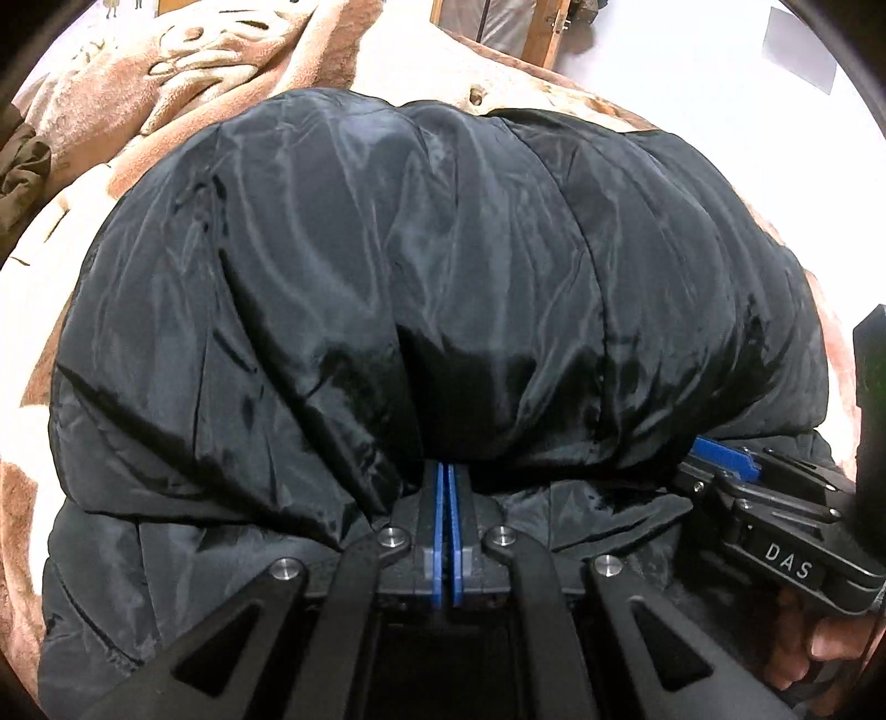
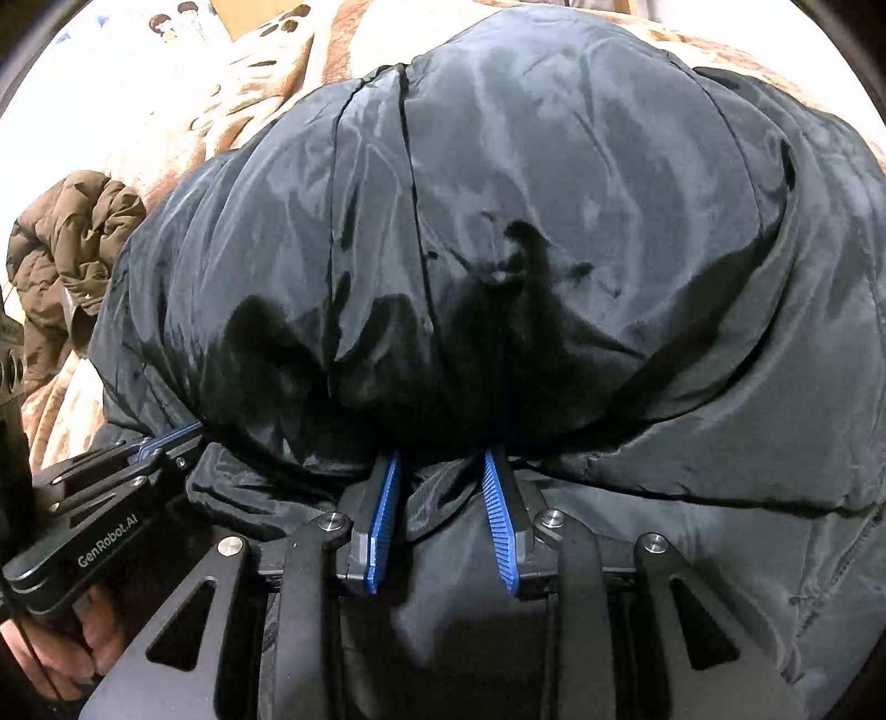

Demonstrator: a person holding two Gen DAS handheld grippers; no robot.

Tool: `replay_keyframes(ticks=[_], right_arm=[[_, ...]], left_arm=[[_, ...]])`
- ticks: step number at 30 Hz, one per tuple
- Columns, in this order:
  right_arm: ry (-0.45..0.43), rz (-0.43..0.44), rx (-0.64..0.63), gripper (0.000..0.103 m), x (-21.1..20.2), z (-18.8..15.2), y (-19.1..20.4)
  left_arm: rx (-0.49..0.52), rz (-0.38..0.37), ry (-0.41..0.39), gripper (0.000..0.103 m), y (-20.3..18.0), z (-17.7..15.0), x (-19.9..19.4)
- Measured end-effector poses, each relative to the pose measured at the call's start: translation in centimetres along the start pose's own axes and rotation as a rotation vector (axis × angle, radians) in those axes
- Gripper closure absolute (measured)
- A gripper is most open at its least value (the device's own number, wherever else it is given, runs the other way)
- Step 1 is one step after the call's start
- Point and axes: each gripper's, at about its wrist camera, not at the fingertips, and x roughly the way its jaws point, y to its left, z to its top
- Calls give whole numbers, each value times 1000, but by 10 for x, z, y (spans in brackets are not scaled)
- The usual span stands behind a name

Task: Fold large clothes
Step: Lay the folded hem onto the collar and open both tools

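Note:
A large black puffy jacket (image 1: 415,277) lies on a bed, its upper layer folded over into a thick bulge (image 2: 526,221). In the left wrist view my left gripper (image 1: 446,468) has its blue pads pressed together, with the tips buried under the near edge of that fold. My right gripper (image 2: 441,455) stands partly apart with a wad of jacket fabric pinched between its ribbed blue pads. The two grippers sit side by side at the same edge: the right gripper (image 1: 720,451) shows at the left view's right side, and the left gripper (image 2: 171,435) at the right view's left side.
A brown and cream fleece blanket (image 1: 194,66) covers the bed under the jacket. A crumpled brown puffy garment (image 2: 66,232) lies off to the left. A wooden door frame (image 1: 548,27) stands beyond the bed. A person's hand (image 2: 55,653) holds the left gripper's handle.

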Motion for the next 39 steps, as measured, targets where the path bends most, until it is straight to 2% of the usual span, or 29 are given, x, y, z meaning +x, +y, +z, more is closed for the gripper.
replay_keyframes(ticks=[8,12,17,21,23,25,28,31,34,39], right_arm=[[15,-43,-23,73,1,6,19],[14,-26,9,73,-19,8,19],[-62,-23,9,72,-61,0,16],[-125,-25,6,72,-85,4,10],[-155,-31,-2,72,-93,15,4],[-187,-51,-11,72,-99,32,-3],[-222,-72,9,72,-99,62,-25],[-182,-78,57,72,-78,81,-50],[-114,-70,100,72,-54,81,-68],[-151,-56,107,72,-73,72,-69]], left_arm=[[-5,-14,-9,98,0,-11,-1],[2,-27,2,98,2,-7,-25],[18,-23,-50,98,2,-15,-63],[-14,-36,-77,98,11,-24,-86],[-18,-34,-90,98,17,-20,-90],[-23,-2,-117,98,26,0,-94],[-50,47,-147,98,48,31,-89],[-96,82,-128,98,70,53,-65],[-141,66,-74,98,83,53,-39],[-103,78,-88,98,74,43,-45]])
